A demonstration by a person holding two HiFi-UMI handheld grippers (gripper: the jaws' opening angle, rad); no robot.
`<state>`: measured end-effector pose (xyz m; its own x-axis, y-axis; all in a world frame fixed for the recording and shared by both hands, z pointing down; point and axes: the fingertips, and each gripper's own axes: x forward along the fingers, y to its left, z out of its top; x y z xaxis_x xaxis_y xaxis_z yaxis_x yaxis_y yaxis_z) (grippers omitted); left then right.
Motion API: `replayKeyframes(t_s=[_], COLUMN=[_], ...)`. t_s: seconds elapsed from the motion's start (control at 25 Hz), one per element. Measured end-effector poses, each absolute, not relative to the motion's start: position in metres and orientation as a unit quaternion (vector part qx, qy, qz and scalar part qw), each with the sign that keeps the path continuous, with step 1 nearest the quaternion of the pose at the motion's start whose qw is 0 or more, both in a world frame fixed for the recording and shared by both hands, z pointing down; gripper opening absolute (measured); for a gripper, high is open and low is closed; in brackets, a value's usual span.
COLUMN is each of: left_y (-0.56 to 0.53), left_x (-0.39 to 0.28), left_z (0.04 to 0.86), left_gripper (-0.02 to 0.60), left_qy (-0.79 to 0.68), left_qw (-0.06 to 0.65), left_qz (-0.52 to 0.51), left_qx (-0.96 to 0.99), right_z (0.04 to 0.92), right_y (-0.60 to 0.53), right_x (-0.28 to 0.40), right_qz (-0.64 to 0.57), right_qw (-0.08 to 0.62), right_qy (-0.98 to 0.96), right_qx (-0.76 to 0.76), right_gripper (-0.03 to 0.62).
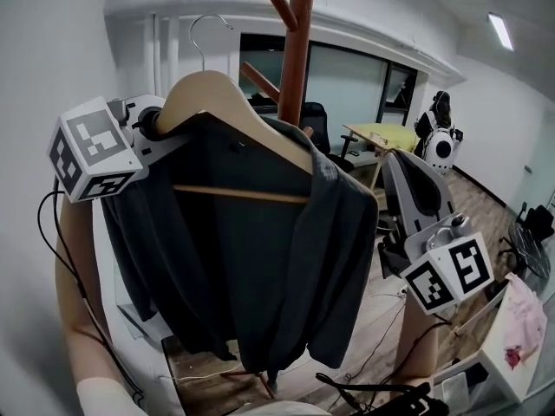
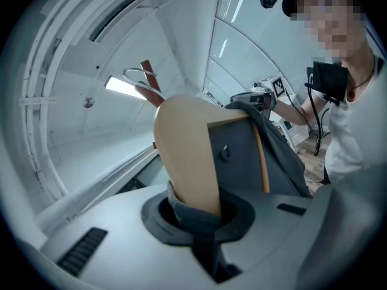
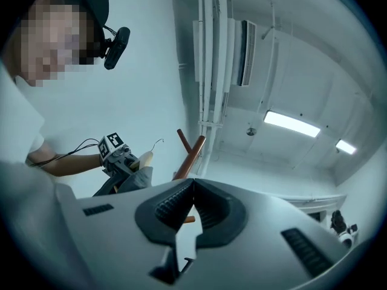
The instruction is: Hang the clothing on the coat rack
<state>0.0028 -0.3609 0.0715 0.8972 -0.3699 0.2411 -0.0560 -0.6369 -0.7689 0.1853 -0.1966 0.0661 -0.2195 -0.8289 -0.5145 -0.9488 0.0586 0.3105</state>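
Note:
A dark grey garment (image 1: 251, 267) hangs on a wooden hanger (image 1: 217, 94) with a metal hook (image 1: 208, 29). My left gripper (image 1: 160, 126) is shut on the hanger's left shoulder end, with garment cloth pinched in too. In the left gripper view the jaws (image 2: 196, 207) clamp the hanger (image 2: 187, 156) and the cloth (image 2: 242, 156). The brown coat rack (image 1: 295, 50) stands just behind the hanger, its pegs above the hook's level. My right gripper (image 1: 401, 167) points upward at the garment's right side, apart from it. Its jaws (image 3: 193, 183) meet at the tips with nothing between them; the rack (image 3: 187, 159) shows beyond.
A table with a yellow top (image 1: 386, 133) and a dark office chair (image 1: 312, 115) stand behind the rack. A white table (image 1: 503, 354) at the lower right carries a pink cloth (image 1: 520, 319). Cables trail on the wooden floor (image 1: 381, 319). A white wall (image 1: 52, 50) lies to the left.

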Motion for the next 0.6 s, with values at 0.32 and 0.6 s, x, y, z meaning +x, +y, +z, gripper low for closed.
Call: replayKeyframes(t_s=[0.32, 0.6], left_y=[-0.367, -0.365], left_x=[0.017, 0.032], left_z=[0.061, 0.046], left_gripper=[0.031, 0.031], left_qy=[0.096, 0.087], left_qw=[0.39, 0.39], left_qz=[-0.199, -0.202], left_qx=[-0.894, -0.894], right_z=[0.052, 0.037], right_y=[-0.188, -0.192], right_x=[0.185, 0.182], right_qz=[0.34, 0.351], right_qw=[0.065, 0.05], right_qy=[0.692, 0.691], right_qx=[-0.633, -0.63], right_gripper=[0.02, 0.02])
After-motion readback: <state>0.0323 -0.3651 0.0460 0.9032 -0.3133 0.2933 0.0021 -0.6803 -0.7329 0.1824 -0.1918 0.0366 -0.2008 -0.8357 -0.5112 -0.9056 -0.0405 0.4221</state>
